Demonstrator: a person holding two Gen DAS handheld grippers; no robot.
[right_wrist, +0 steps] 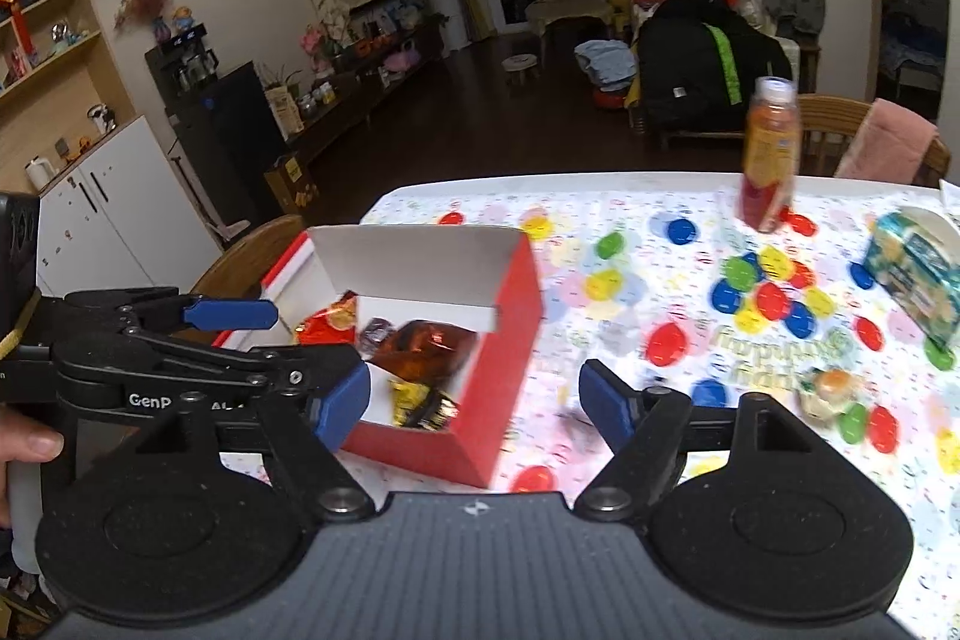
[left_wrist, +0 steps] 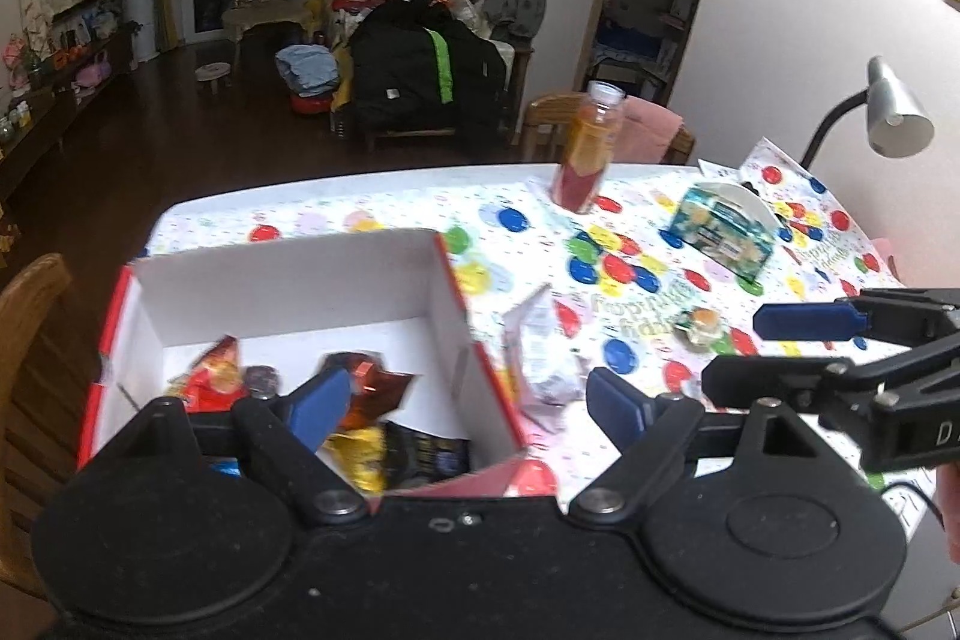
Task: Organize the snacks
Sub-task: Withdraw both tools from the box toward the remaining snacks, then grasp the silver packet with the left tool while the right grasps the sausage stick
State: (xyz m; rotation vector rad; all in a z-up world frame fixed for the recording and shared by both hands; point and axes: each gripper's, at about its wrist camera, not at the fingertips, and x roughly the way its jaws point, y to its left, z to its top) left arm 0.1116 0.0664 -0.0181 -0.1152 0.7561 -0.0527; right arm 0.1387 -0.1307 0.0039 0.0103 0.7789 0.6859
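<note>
Both claws gape wide and empty: the left claw (left_wrist: 462, 400) hangs over the red box (left_wrist: 480, 370), the right claw (right_wrist: 474, 397) beside it above the desk (right_wrist: 600, 232).

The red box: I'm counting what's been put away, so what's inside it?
Inside the red box lie a red-orange packet, an amber wrapped snack, a yellow packet and a dark packet. The left gripper covers the near corner.
</note>
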